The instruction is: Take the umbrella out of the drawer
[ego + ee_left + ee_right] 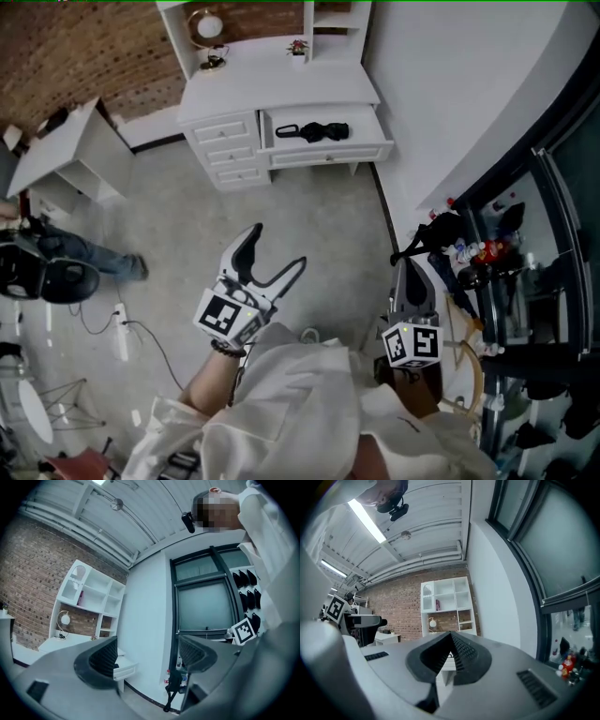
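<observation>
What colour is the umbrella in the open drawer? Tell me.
The umbrella is black; best in head view.

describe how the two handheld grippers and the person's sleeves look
The left gripper and right gripper each have a grey body, two curved black jaws with ribbed inner faces, and a white cube printed with black square markers. The person wears loose white sleeves, with a dark band at the left wrist.

A white desk (309, 89) with a shelf unit (446, 603) stands against a brick wall (84, 47) on a grey floor (309, 220), beside a plain white wall (459, 75) and dark-framed windows (206, 604), under a ceiling strip light (368, 521).
</observation>
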The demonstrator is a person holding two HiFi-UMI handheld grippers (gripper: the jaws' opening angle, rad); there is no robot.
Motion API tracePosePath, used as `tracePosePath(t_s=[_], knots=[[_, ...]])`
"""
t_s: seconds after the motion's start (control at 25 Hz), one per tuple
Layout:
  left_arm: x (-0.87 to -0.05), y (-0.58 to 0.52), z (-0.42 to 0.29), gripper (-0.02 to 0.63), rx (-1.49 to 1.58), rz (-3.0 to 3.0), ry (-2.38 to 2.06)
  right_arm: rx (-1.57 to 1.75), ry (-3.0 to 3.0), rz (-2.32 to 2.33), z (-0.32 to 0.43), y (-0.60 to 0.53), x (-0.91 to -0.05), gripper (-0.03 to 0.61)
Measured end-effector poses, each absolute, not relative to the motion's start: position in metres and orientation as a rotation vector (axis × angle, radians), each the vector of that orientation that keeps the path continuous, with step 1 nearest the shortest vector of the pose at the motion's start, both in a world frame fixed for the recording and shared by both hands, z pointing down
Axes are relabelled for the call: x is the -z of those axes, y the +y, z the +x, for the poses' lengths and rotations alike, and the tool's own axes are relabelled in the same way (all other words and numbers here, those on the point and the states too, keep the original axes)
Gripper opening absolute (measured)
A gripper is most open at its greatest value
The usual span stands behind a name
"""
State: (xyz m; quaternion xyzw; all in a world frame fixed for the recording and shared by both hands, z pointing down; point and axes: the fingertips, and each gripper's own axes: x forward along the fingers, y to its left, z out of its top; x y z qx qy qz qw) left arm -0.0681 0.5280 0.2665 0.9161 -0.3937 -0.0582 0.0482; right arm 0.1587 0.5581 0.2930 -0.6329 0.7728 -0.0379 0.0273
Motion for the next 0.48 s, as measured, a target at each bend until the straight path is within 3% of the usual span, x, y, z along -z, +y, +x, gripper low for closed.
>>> tracePosePath(t_s=[0.48], knots=[[-0.280, 0.435, -0.064, 0.394, 0.221, 2.768, -1.172, 0.145, 2.390, -1.993, 0.167, 0.476, -0.309, 0.017]])
